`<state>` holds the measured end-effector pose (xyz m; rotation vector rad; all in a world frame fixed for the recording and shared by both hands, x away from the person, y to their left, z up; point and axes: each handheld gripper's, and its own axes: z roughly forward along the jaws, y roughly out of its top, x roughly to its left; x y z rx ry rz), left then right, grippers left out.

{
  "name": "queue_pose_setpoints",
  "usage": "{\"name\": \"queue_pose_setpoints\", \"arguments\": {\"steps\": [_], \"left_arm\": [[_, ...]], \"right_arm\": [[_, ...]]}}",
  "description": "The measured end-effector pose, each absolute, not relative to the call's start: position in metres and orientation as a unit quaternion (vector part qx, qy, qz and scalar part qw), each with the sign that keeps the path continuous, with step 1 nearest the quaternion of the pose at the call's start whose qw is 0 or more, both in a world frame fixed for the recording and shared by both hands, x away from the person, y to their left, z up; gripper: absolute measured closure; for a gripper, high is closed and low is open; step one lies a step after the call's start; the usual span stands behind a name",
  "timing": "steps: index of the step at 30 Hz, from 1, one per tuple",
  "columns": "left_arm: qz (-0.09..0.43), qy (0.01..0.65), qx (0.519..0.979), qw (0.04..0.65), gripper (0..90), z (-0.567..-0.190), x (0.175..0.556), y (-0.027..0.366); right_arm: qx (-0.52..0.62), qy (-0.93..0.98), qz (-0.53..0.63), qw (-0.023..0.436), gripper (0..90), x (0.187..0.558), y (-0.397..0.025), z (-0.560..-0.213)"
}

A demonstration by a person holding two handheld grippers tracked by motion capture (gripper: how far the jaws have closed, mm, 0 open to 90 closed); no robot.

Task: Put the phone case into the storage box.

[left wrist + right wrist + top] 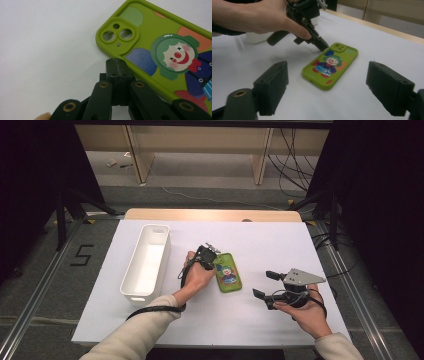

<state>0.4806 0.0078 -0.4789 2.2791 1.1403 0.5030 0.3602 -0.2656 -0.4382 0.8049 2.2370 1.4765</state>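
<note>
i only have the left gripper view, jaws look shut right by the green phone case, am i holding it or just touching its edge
Observer: Just at its edge. In the right gripper view the left gripper has its closed tips against the phone case beside the camera cutout; the case lies flat on the table.
Operator: where's my other gripper
Observer: The right gripper is off to the case's right in the high view, jaws wide open, holding nothing.
Operator: anything to drop it in
Observer: Yes, an empty white bin stands left of your left hand.
</note>
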Motion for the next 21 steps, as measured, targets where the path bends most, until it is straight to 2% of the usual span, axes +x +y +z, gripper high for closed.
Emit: {"name": "queue_pose_setpoints", "arguments": {"steps": [1, 4, 7, 9, 13, 15, 21], "left_arm": [[0.186, 0.423, 0.845, 0.270, 89.6, -0.479, 0.480, 0.008], [0.183, 0.424, 0.844, 0.275, 88.6, -0.479, 0.479, 0.010], [0.182, 0.422, 0.842, 0.284, 83.8, -0.476, 0.476, 0.015], [0.183, 0.415, 0.841, 0.296, 78.7, -0.470, 0.472, 0.018], [0.188, 0.394, 0.836, 0.334, 62.2, -0.455, 0.462, 0.024], [0.188, 0.370, 0.827, 0.378, 52.9, -0.438, 0.450, 0.036], [0.174, 0.342, 0.825, 0.415, 18.9, -0.418, 0.422, 0.066]], "right_arm": [[0.283, 0.788, 0.520, 0.167, 24.5, 0.360, -0.266, -0.438], [0.285, 0.793, 0.511, 0.168, 21.0, 0.358, -0.265, -0.437], [0.290, 0.795, 0.503, 0.178, 16.0, 0.358, -0.266, -0.437], [0.291, 0.794, 0.502, 0.180, 16.0, 0.357, -0.266, -0.437], [0.292, 0.795, 0.500, 0.183, 15.9, 0.357, -0.265, -0.436], [0.291, 0.793, 0.502, 0.185, 15.8, 0.357, -0.265, -0.436], [0.295, 0.792, 0.500, 0.189, 15.0, 0.357, -0.264, -0.435]]}}
